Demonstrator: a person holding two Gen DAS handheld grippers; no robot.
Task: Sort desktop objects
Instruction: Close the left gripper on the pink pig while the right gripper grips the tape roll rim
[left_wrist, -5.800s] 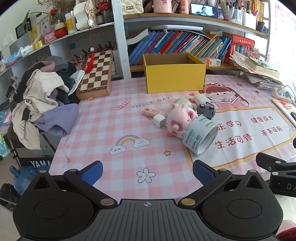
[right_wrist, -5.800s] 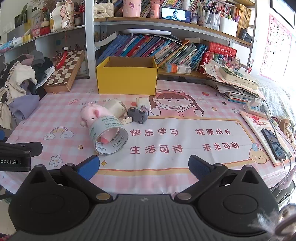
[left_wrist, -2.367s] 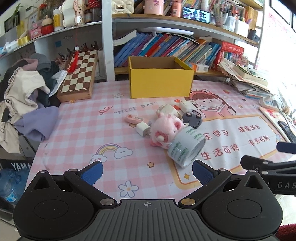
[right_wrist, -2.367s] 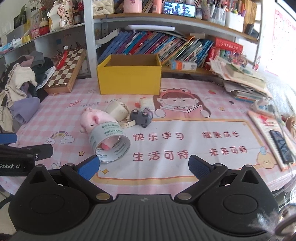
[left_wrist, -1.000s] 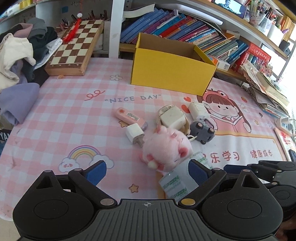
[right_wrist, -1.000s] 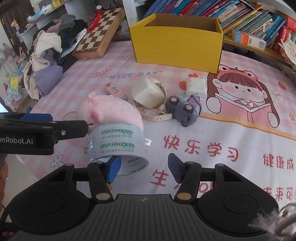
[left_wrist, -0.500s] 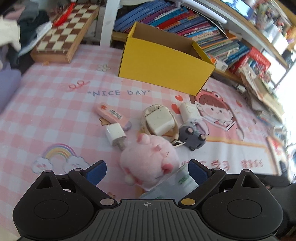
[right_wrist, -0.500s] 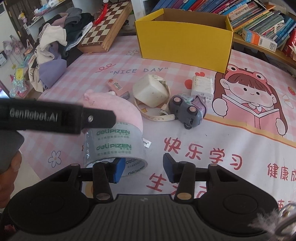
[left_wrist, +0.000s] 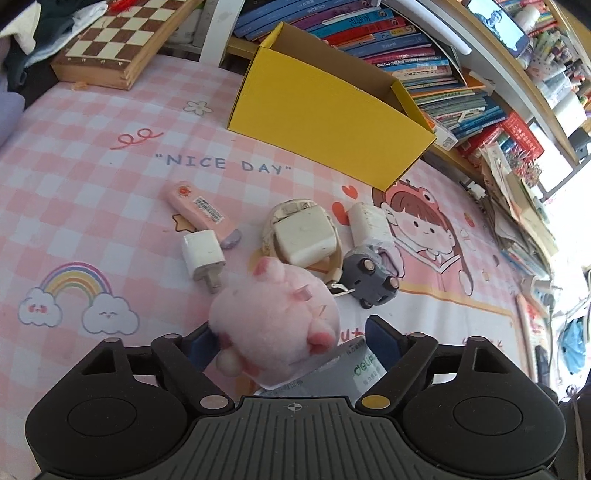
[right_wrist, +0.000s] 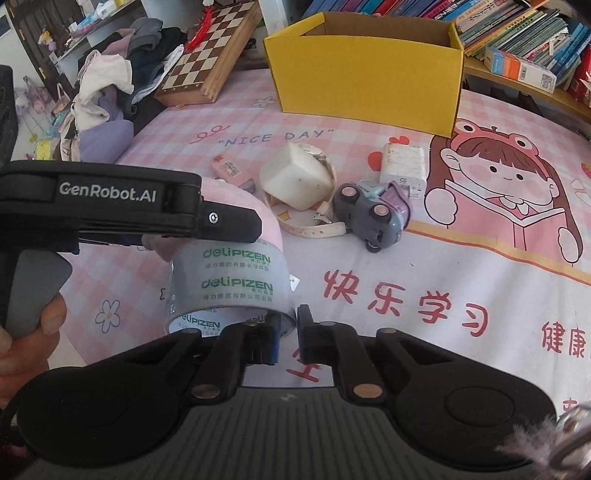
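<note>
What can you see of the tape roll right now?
The tape roll is a wide grey-clear roll printed with green "deliPIZEN" lettering. It stands tilted on the pink mat, its open core facing the right gripper. That gripper's jaws are nearly shut on the roll's near wall, one finger inside the core, one outside. The pink plush presses against its far side. In the left wrist view only a sliver shows beneath the plush.

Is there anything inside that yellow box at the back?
From the right view, the yellow box is open on top and shows only bare brown inner walls. Its floor is hidden behind the front wall, so anything lying low inside cannot be seen.
</note>
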